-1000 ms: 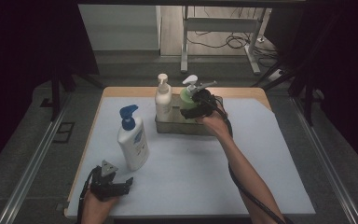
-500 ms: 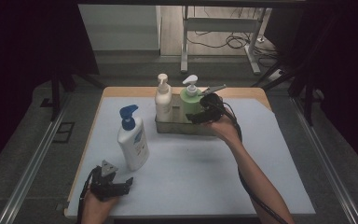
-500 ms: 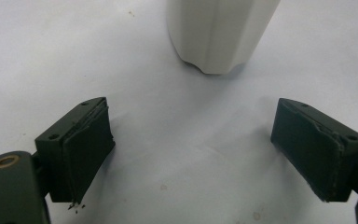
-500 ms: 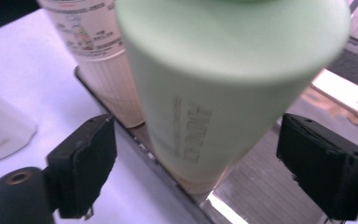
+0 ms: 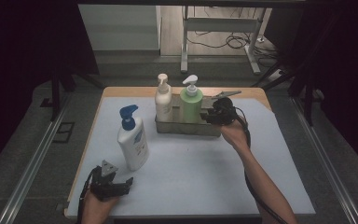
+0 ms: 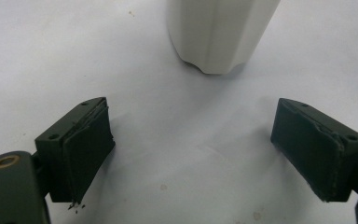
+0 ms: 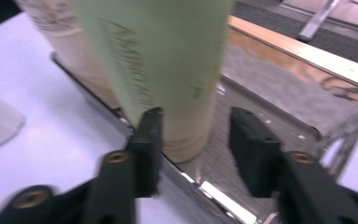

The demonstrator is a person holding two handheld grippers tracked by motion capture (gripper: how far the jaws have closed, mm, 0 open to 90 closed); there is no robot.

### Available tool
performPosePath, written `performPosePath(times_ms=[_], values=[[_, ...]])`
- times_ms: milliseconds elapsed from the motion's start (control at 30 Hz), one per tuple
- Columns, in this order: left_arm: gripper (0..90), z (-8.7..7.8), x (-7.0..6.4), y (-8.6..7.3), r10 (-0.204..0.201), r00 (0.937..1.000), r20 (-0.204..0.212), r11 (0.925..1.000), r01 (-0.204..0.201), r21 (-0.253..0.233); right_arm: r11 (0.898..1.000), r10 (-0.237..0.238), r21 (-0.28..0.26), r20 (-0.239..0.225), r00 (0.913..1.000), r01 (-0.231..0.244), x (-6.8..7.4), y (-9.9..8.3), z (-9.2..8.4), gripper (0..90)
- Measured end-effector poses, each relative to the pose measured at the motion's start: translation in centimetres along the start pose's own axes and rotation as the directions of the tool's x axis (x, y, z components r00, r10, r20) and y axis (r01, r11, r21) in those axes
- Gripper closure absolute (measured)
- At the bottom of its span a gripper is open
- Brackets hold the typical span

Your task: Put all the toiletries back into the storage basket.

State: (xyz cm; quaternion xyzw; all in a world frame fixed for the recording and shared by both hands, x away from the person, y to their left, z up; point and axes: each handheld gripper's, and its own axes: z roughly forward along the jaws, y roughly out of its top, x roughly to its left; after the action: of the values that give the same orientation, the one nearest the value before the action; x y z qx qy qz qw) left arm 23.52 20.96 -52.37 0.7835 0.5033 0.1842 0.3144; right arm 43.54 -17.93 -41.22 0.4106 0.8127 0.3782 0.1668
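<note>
Right gripper [image 7: 193,140] jaws just closing around pale-green pump bottle [image 5: 191,103] in metal tray [image 5: 186,128], gap remains one side; off-centre squeeze could tip bottle. Left gripper [image 6: 205,154] spread, idle.

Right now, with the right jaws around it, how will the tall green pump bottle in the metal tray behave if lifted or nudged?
The tall green pump bottle is tall and narrow, so a side push would probably tip it against the metal tray wall. Its smooth round plastic body may slip or twist between the right gripper jaws. The pump head probably makes it top-heavy; how full it is cannot be told.
</note>
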Motion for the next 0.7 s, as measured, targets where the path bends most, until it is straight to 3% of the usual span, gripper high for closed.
performPosePath(times_ms=[133, 400, 567, 700], values=[[11.9, 0.0, 0.0, 0.0, 0.000, 1.0000, 0.000, 1.0000, 0.000, 0.000, 1.000, 0.022, -0.012, 0.035, 0.9991, -0.022, -0.6, -0.4, 0.6, 76.7], [11.9, 0.0, 0.0, 0.0, 0.000, 1.0000, 0.001, 1.0000, 0.000, 0.000, 0.998, 0.058, 0.021, 0.075, 0.9955, -0.060, -1.4, -0.9, 2.9, 88.9], [11.9, 0.0, 0.0, 0.0, -0.001, 1.0000, 0.001, 1.0000, 0.001, 0.000, 0.997, 0.064, 0.034, 0.090, 0.9938, -0.067, -1.4, -1.0, 4.3, 89.6], [11.9, 0.0, 0.0, 0.0, -0.001, 1.0000, 0.001, 1.0000, 0.001, 0.000, 0.995, 0.092, 0.034, 0.070, 0.9933, -0.095, -1.4, -0.7, 5.0, 89.3]])
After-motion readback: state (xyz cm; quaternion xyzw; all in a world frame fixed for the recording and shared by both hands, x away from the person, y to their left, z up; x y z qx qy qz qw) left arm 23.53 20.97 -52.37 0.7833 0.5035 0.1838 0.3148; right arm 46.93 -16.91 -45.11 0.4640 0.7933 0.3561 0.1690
